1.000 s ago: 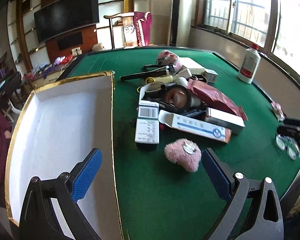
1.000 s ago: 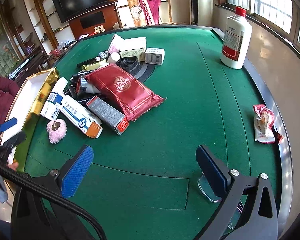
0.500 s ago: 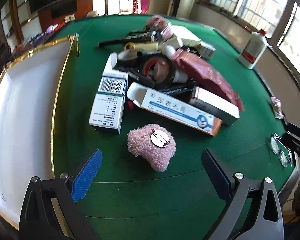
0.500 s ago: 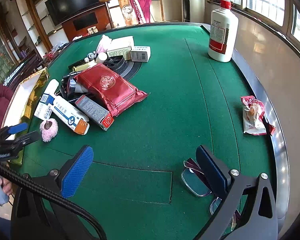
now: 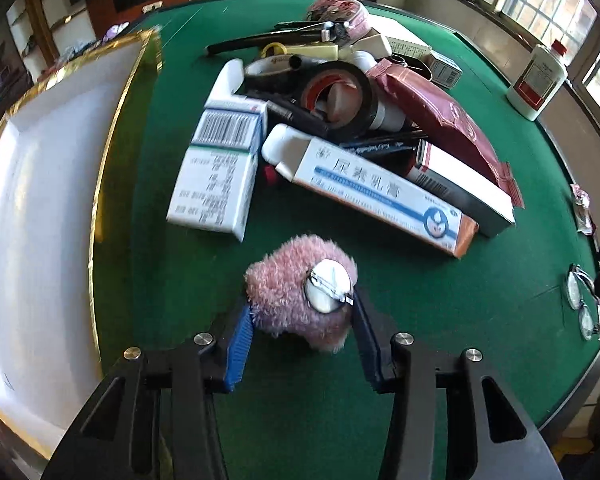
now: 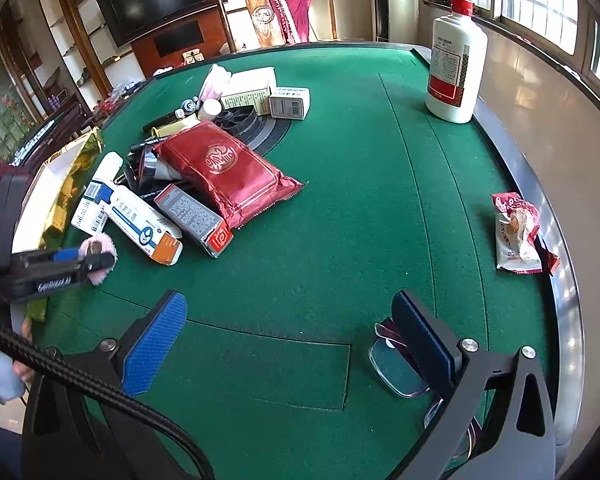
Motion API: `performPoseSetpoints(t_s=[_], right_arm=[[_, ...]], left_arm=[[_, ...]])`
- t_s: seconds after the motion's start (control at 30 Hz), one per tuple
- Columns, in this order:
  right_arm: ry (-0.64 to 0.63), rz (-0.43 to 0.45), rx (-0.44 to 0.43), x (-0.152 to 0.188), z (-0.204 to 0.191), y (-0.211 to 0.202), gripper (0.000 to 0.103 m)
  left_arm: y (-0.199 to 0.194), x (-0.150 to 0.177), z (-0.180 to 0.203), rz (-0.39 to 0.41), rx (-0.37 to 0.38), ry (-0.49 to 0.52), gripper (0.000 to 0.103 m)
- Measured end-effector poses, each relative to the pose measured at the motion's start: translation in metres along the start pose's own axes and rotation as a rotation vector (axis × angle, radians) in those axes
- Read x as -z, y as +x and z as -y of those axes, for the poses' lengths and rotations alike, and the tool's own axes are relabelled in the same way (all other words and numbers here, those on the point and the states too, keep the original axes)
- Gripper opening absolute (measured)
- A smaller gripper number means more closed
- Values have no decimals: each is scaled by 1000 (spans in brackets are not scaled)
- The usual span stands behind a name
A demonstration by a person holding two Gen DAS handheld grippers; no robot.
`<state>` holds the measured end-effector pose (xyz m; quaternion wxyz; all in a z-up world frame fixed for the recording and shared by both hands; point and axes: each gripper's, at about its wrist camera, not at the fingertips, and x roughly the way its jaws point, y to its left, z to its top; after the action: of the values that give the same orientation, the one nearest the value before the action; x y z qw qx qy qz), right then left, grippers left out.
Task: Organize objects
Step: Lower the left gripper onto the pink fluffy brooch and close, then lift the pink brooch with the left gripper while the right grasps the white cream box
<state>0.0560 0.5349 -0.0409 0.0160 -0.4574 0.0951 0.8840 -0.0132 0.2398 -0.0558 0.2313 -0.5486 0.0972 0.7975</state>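
A pink fluffy brooch [image 5: 288, 288] with a round metal pin back lies on the green table [image 5: 380, 420]. My left gripper [image 5: 300, 316] has closed its blue pads onto both sides of it; it also shows in the right wrist view [image 6: 96, 258]. Behind it lies a heap: a white barcode box [image 5: 216, 172], a blue-and-white tube box [image 5: 380, 192], a black tape roll [image 5: 340, 96], a red pouch [image 6: 224, 168]. My right gripper [image 6: 288, 332] is open and empty above bare felt, with glasses [image 6: 396, 368] under its right finger.
A white box with gold edges [image 5: 40, 200] stands at the left. A white bottle [image 6: 454, 68] stands at the far right. A snack wrapper [image 6: 516, 232] lies by the right rim. Small boxes [image 6: 288, 102] lie behind the heap.
My left gripper has moved forward and down from beside the white box to the pink brooch and closed around it. My right gripper has drawn back a little over the glasses.
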Motion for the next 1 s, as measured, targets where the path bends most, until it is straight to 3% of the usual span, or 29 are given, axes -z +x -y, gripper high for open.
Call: performPoseSetpoints(t_s=[0.1,0.3,0.4,0.67,0.83,0.9,0.93,1.0], right_arm=[[-44,2,-66,-2,-13,-1,103],[-348,-1,-153,-26,-83,9,96],[-483,-70,-200,-39,-119,35,96],[-616,-179,-206,-56,-152,92,96],[-644,-223,-128,-62,-156,123,94],[-658,-203,-114,-61,-155,123,89],[-656,-190,-101,-62,-154,121,74],[-640,-168,-81,-65,-149,112,30]], left_arm=[[-6,13,-4,-10,8,18,38],[-11,21,-8,8,24,27,38],[-11,20,-11,9,44,12,39],[-11,21,-6,9,54,37,49],[-10,20,-3,3,54,51,57],[-9,18,-3,-2,49,47,57],[-9,16,-4,-5,51,38,57],[-9,14,-6,-12,55,17,57]])
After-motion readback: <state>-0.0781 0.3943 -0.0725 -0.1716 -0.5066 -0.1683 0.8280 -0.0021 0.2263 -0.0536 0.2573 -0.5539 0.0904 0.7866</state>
